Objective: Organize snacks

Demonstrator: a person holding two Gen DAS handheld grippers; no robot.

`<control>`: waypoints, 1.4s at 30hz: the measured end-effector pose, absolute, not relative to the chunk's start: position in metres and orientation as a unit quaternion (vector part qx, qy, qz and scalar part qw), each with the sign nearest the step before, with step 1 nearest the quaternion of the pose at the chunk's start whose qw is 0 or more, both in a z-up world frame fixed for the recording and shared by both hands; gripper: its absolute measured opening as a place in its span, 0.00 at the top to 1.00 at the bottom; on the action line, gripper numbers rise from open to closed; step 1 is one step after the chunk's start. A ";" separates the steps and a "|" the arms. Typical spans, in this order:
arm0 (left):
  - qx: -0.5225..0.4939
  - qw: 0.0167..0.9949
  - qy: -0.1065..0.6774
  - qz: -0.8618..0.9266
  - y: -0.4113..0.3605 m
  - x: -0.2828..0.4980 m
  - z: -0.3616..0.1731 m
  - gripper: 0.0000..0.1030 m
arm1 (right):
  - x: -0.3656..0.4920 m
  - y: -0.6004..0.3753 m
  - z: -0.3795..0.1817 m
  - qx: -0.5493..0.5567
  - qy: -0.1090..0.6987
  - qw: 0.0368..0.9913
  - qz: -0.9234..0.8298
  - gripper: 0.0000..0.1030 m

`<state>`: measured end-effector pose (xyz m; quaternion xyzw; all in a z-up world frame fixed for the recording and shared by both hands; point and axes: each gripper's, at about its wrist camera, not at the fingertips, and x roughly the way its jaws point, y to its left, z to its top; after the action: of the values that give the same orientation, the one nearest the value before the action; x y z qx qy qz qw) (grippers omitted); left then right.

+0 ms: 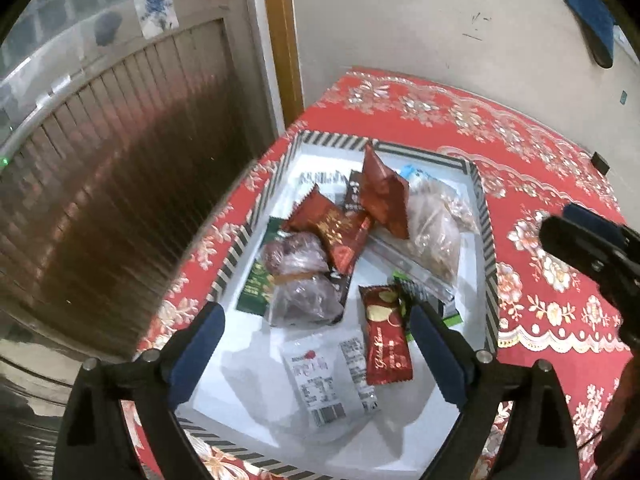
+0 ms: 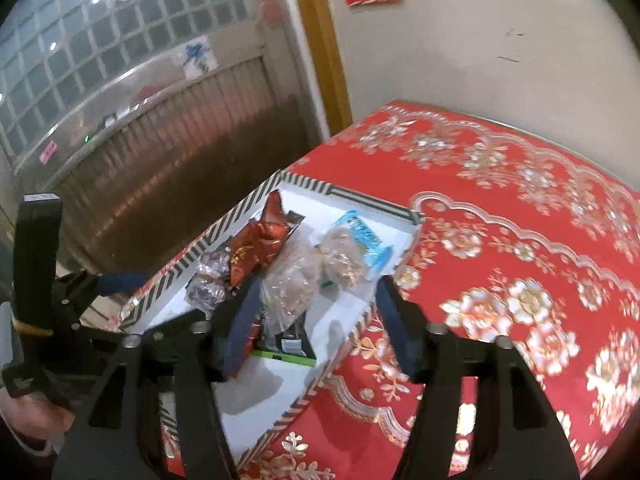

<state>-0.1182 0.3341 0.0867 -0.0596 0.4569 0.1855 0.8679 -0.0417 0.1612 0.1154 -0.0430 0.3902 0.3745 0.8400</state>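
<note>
A white tray with a striped rim (image 1: pixel 489 240) sits on a red floral tablecloth and holds several snack packets: red packets (image 1: pixel 384 196), clear bags of snacks (image 1: pixel 434 236), a green packet (image 1: pixel 256 284), a long red bar (image 1: pixel 386 340) and a white packet (image 1: pixel 320 384). My left gripper (image 1: pixel 316 316) is open and empty above the tray's near end. My right gripper (image 2: pixel 316 292) is open and empty over the tray's near right rim (image 2: pixel 320 384); it also shows in the left wrist view (image 1: pixel 592 248). The left gripper shows at the left of the right wrist view (image 2: pixel 116 280).
The red tablecloth (image 1: pixel 552 184) spreads to the right of the tray. A brown slatted shutter (image 1: pixel 120 160) and glass blocks stand to the left beyond the table edge. A wall (image 1: pixel 440 20) rises behind the table.
</note>
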 end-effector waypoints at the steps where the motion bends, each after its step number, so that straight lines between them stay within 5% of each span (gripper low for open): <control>1: -0.055 0.869 0.454 0.189 0.333 -0.119 0.088 0.08 | -0.043 0.156 0.116 -0.034 0.387 0.844 0.371 0.35; 42: -0.067 0.859 0.477 0.172 0.336 -0.117 0.082 0.07 | -0.059 0.164 0.088 -0.059 0.419 0.830 0.364 0.35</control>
<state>-0.1168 0.3359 0.0823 -0.0670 0.4767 0.1720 0.8595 -0.0591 0.1635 0.0882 -0.0590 0.4186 0.3644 0.8298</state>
